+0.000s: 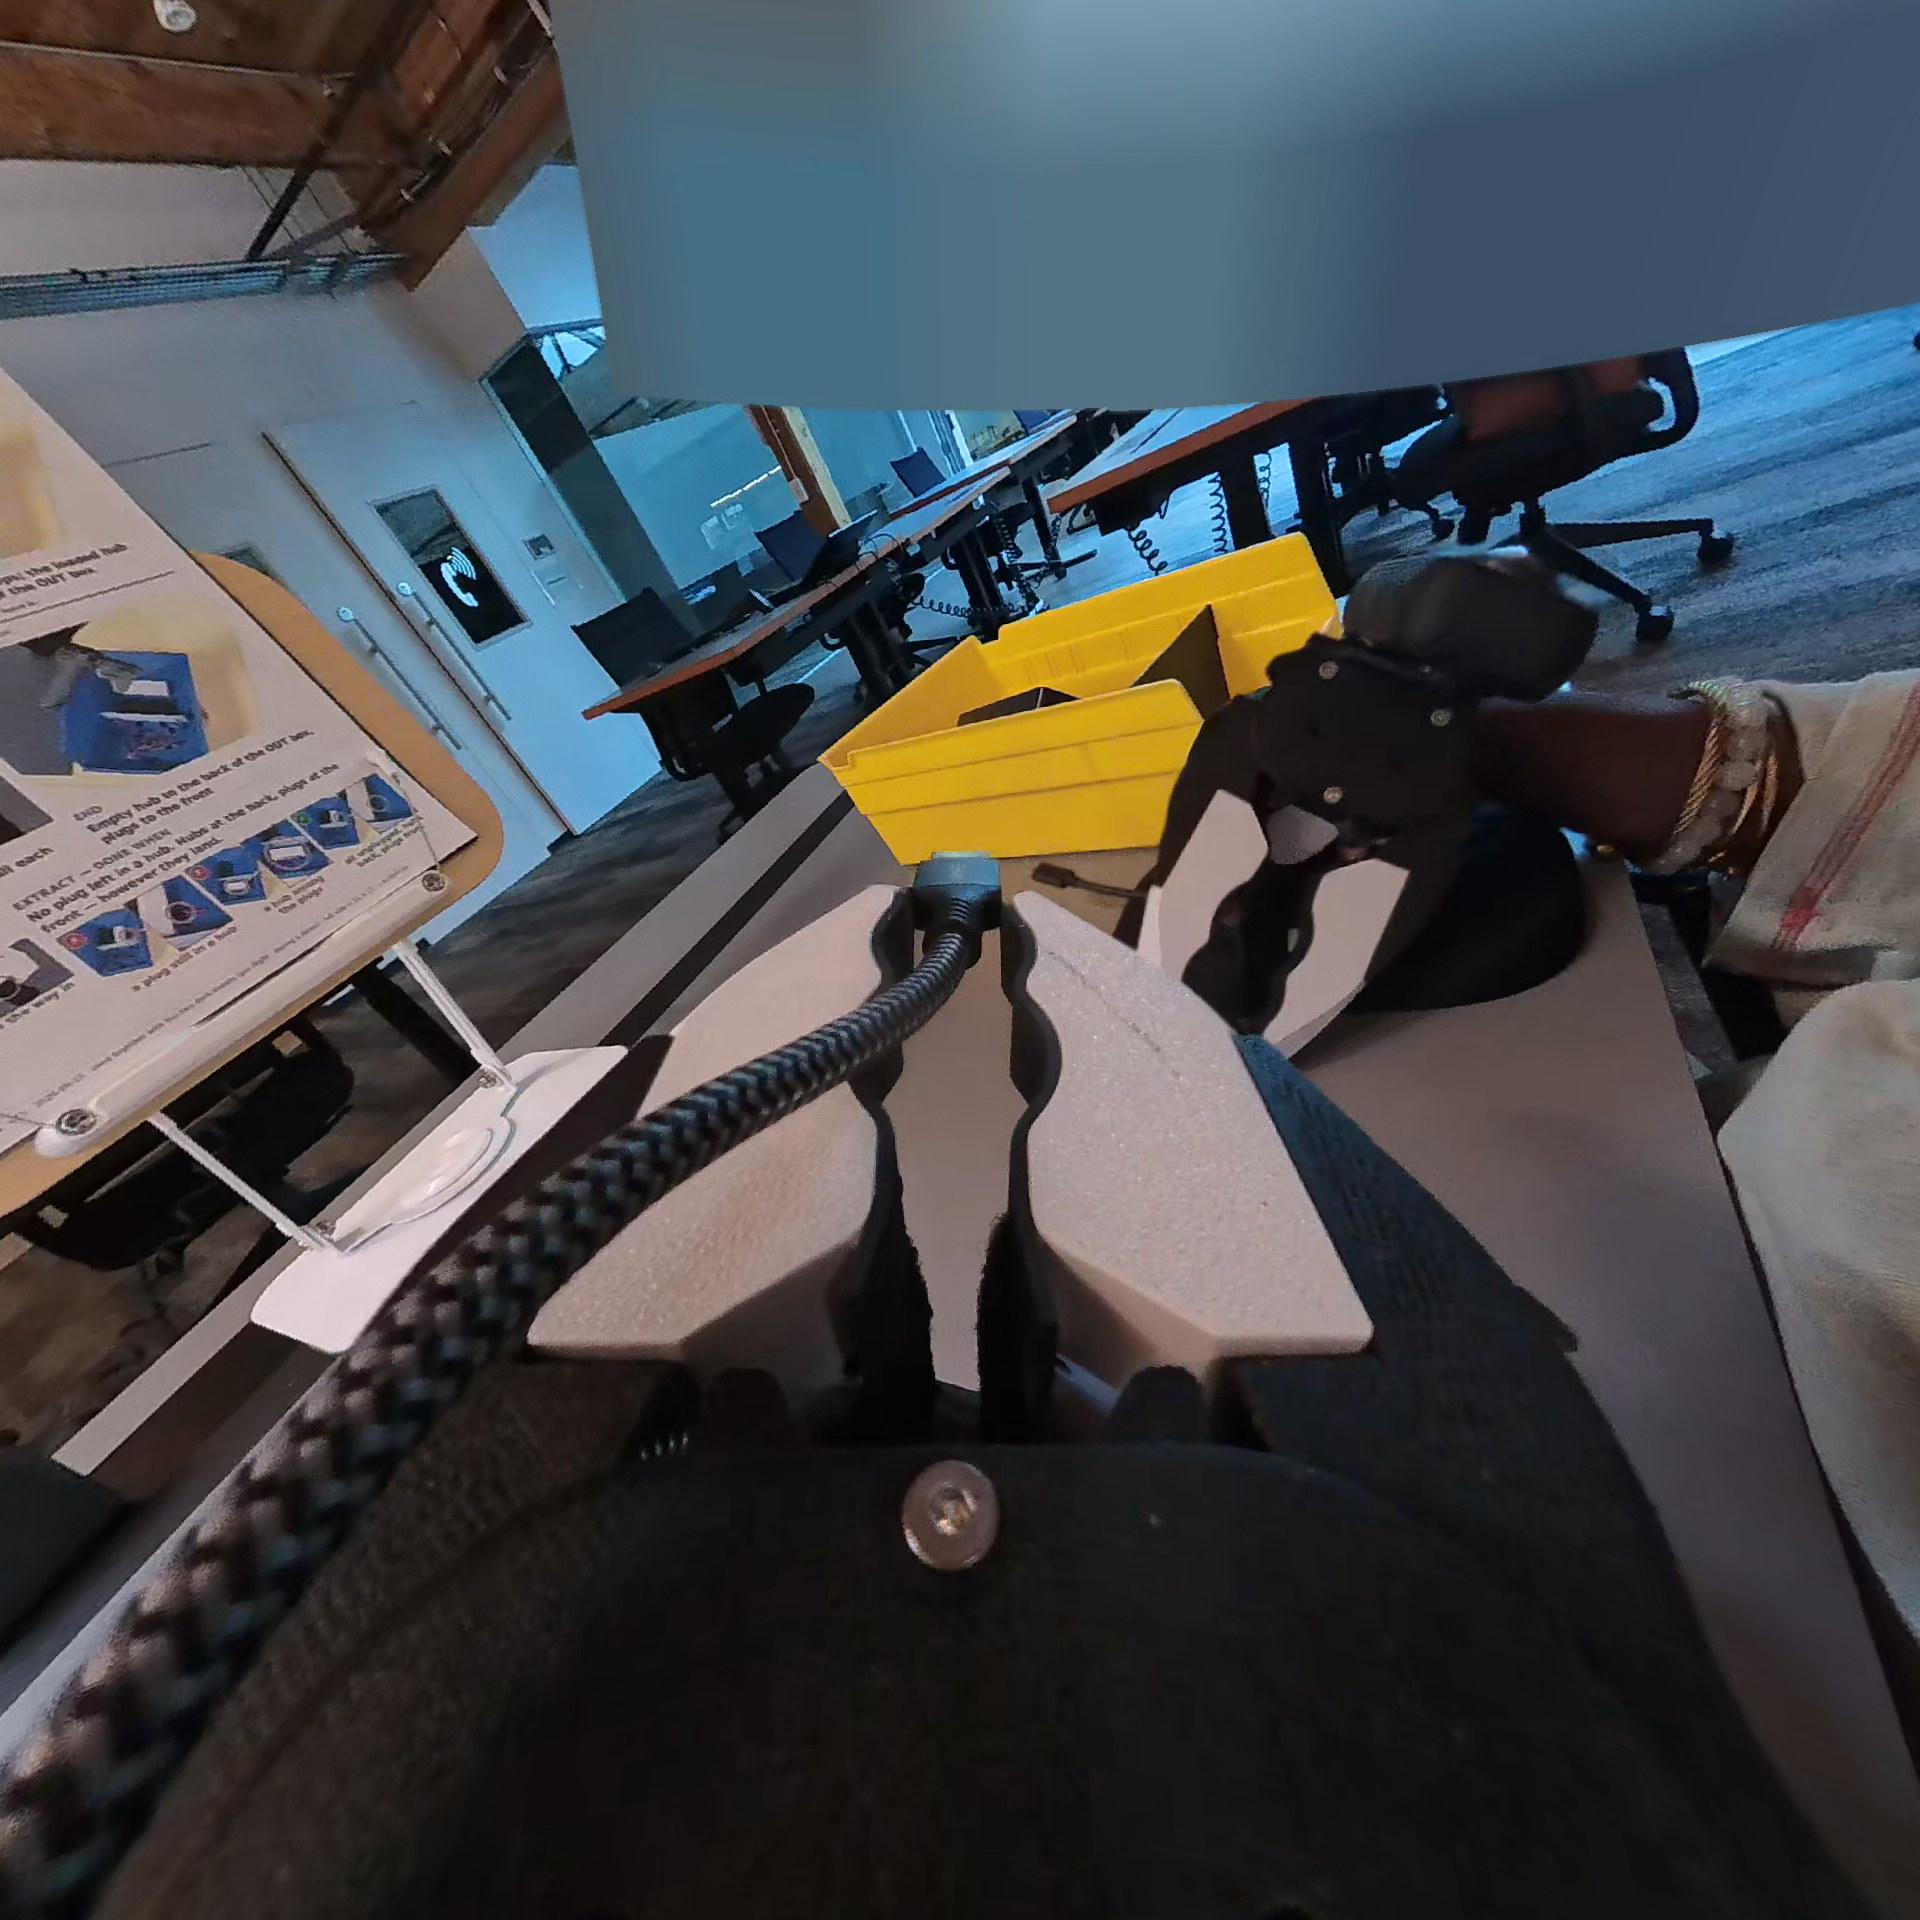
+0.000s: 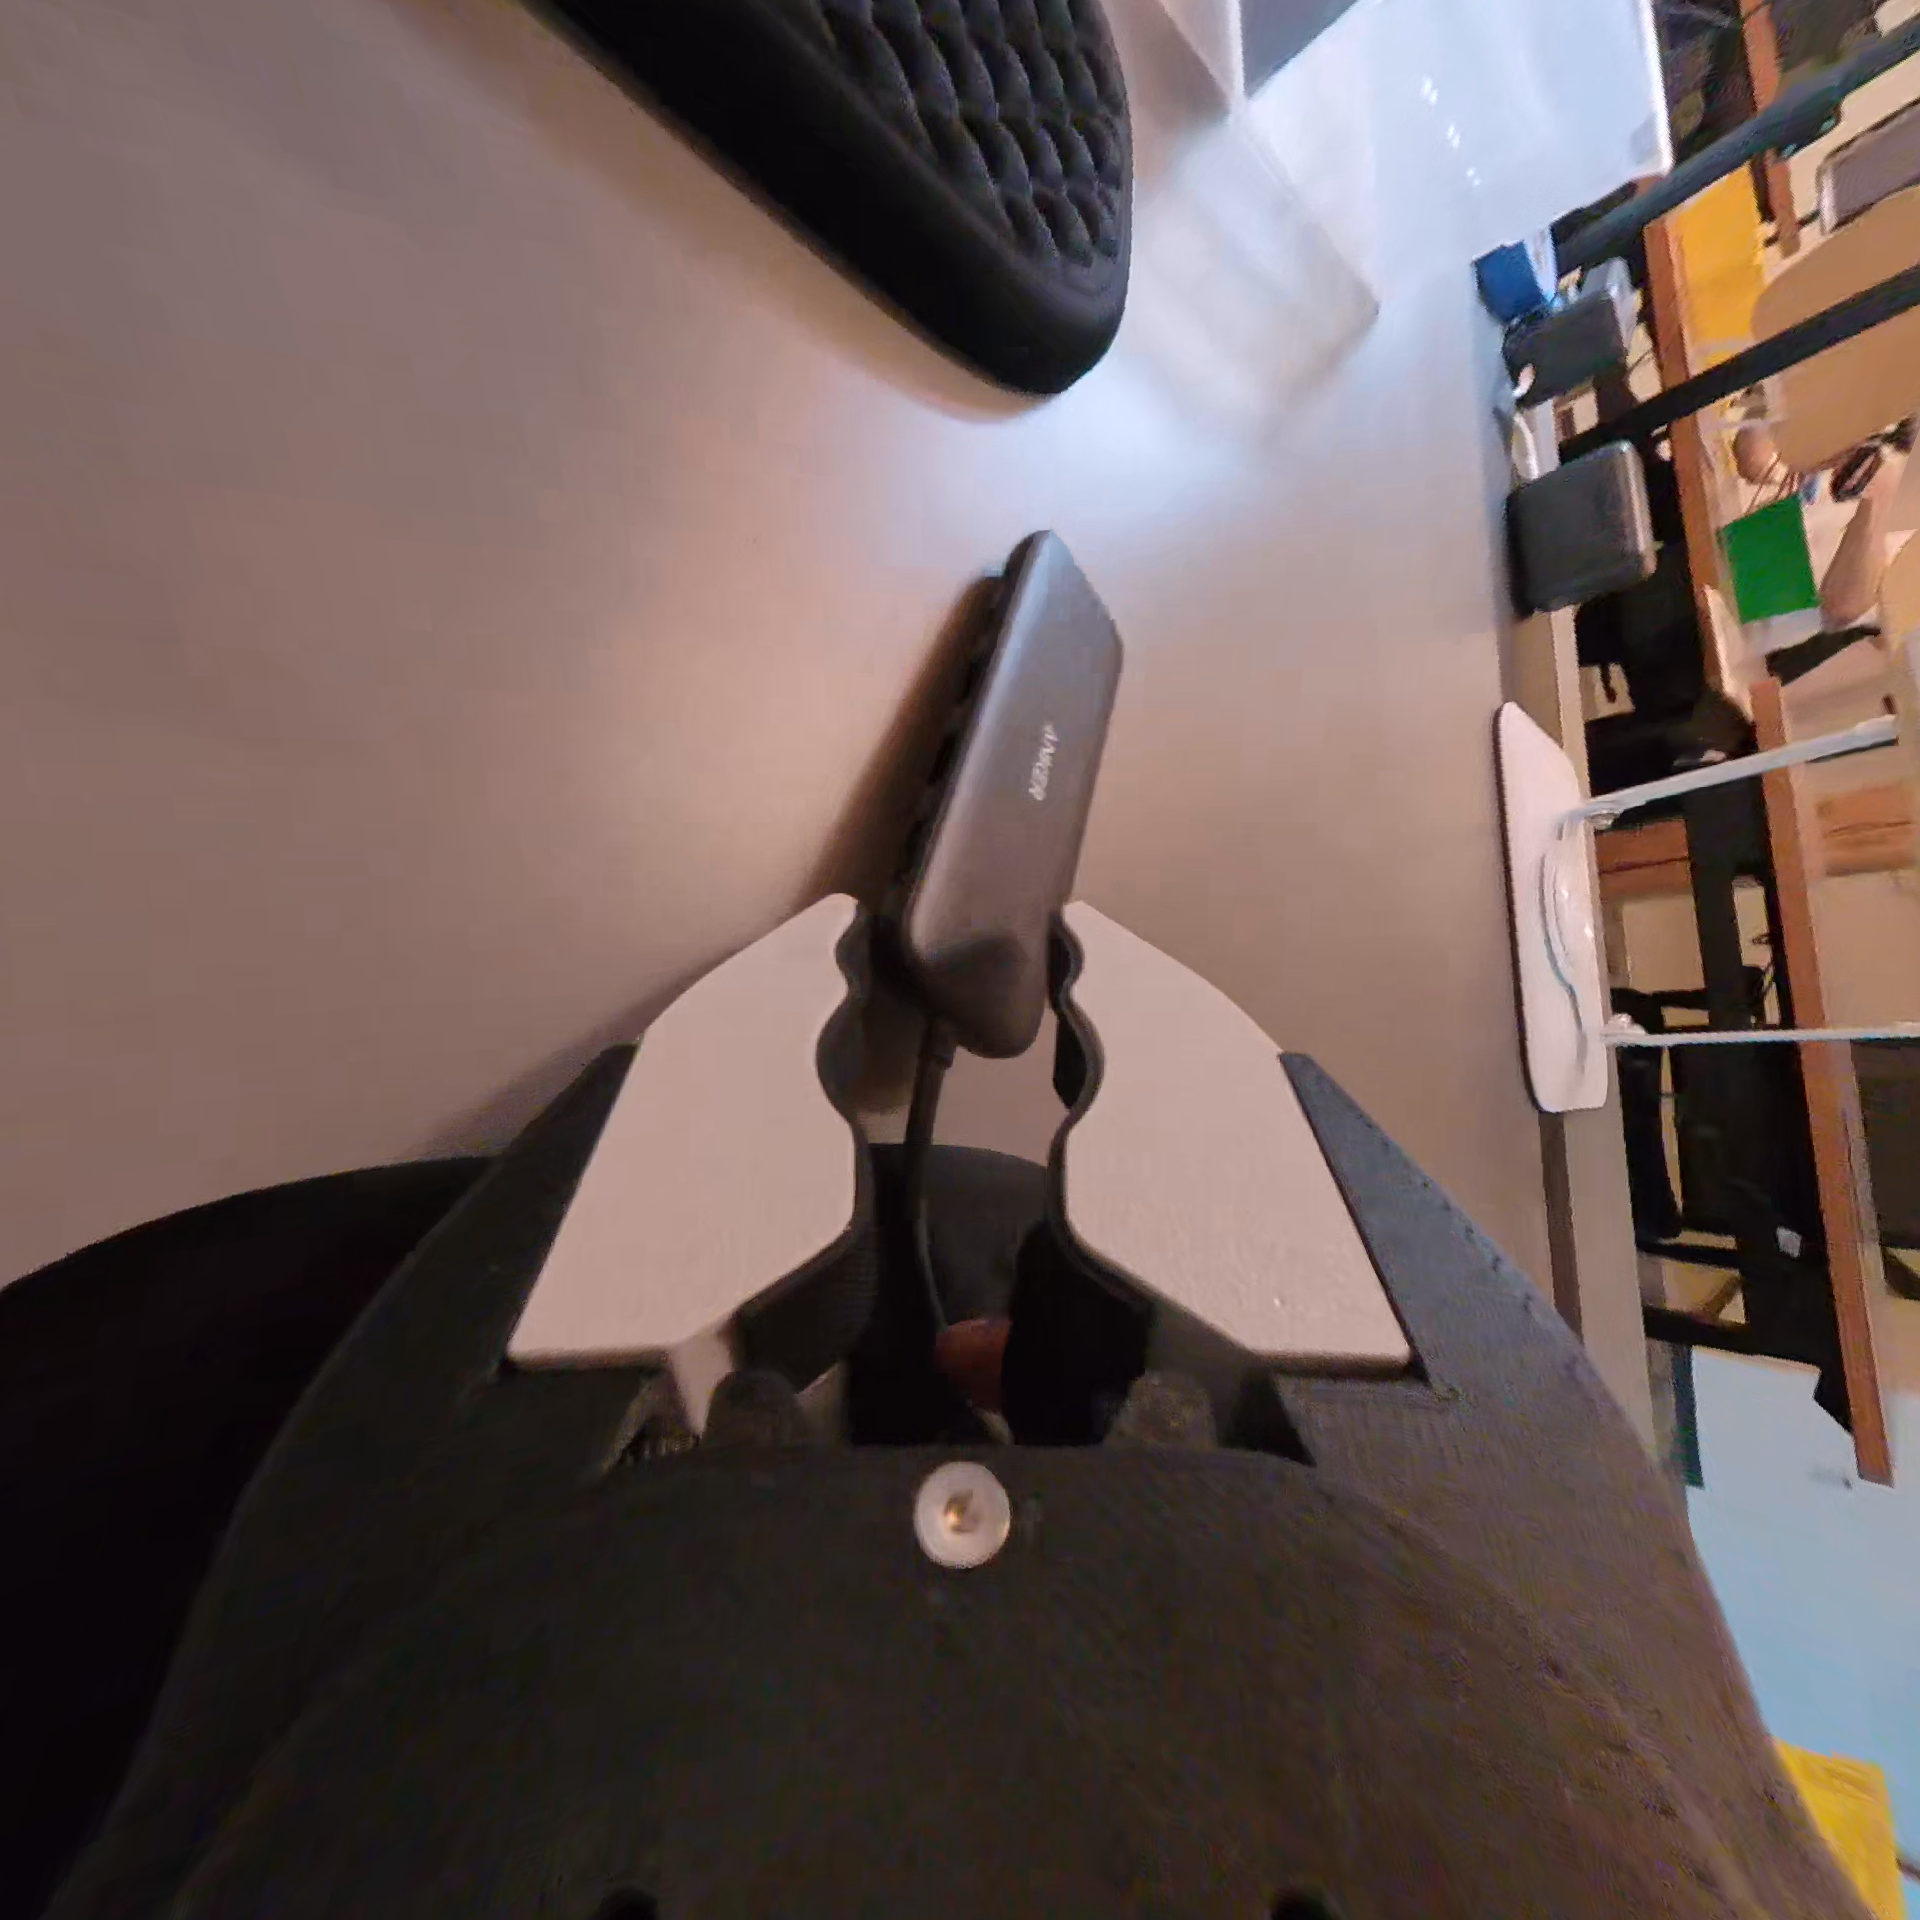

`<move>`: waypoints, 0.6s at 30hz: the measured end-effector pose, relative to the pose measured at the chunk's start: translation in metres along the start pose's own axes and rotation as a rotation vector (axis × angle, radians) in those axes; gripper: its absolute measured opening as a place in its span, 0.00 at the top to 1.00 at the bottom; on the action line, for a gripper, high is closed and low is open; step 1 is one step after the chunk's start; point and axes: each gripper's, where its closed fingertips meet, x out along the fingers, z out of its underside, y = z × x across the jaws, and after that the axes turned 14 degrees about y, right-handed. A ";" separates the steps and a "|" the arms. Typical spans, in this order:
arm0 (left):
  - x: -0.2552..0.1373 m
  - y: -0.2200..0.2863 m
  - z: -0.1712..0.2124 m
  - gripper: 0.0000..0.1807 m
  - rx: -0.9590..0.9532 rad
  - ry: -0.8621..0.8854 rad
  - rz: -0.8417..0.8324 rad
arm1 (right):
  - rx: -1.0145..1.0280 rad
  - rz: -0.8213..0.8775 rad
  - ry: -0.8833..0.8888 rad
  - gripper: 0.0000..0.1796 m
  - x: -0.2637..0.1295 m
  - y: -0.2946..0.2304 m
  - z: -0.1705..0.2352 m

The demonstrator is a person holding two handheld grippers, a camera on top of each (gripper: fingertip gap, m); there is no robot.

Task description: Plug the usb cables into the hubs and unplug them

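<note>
My left gripper (image 1: pixel 956 914) is shut on the grey plug (image 1: pixel 956 878) of a black braided usb cable (image 1: pixel 582 1195), which trails back over the left finger toward the lower left. My right gripper (image 2: pixel 961 940) is shut on the near end of a slim grey hub (image 2: pixel 1013 769), held tilted just above the grey table (image 2: pixel 416 623); the hub's thin black lead (image 2: pixel 920 1132) runs back between the fingers. The right gripper also shows in the left wrist view (image 1: pixel 1278 935), to the right of the plug and pointing down at the table. The hub is hidden there.
A yellow bin (image 1: pixel 1049 748) with a dark divider stands at the table's far edge. An instruction sheet on a white stand (image 1: pixel 208 790) is at the left. A loose small black connector (image 1: pixel 1060 878) lies behind the plug. A black mesh pad (image 2: pixel 904 156) lies beyond the hub.
</note>
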 end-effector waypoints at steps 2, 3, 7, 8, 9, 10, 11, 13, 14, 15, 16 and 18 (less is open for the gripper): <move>0.000 0.001 0.002 0.91 0.002 -0.007 0.006 | -0.011 0.014 -0.031 0.87 0.002 0.001 0.002; 0.001 0.000 0.004 0.91 0.012 -0.019 0.004 | -0.018 0.023 -0.033 0.88 0.003 0.003 0.002; 0.003 0.003 0.008 0.91 0.037 -0.039 0.012 | 0.066 0.060 0.051 0.92 -0.005 0.011 -0.009; 0.004 0.004 0.008 0.91 0.040 -0.038 0.016 | 0.123 0.082 0.083 0.93 -0.011 0.017 -0.014; 0.005 0.006 0.008 0.91 0.041 -0.039 0.021 | 0.192 0.085 0.109 0.93 -0.018 0.020 -0.018; 0.005 0.007 0.009 0.91 0.049 -0.045 0.028 | 0.277 0.064 0.119 0.93 -0.024 0.019 -0.017; 0.006 0.009 0.012 0.91 0.060 -0.057 0.035 | 0.351 0.043 0.132 0.93 -0.031 0.018 -0.016; 0.008 0.014 0.018 0.91 0.076 -0.087 0.053 | 0.468 0.009 0.184 0.93 -0.040 0.013 -0.011; 0.009 0.016 0.021 0.91 0.073 -0.093 0.061 | 0.512 -0.008 0.202 0.93 -0.042 0.009 -0.008; 0.011 0.018 0.023 0.91 0.065 -0.096 0.069 | 0.525 -0.005 0.206 0.93 -0.043 0.010 -0.005; 0.010 0.020 0.024 0.91 0.055 -0.097 0.075 | 0.523 0.001 0.195 0.92 -0.043 0.011 -0.004; 0.013 0.022 0.029 0.91 0.033 -0.102 0.090 | 0.486 -0.020 0.156 0.92 -0.040 0.006 -0.002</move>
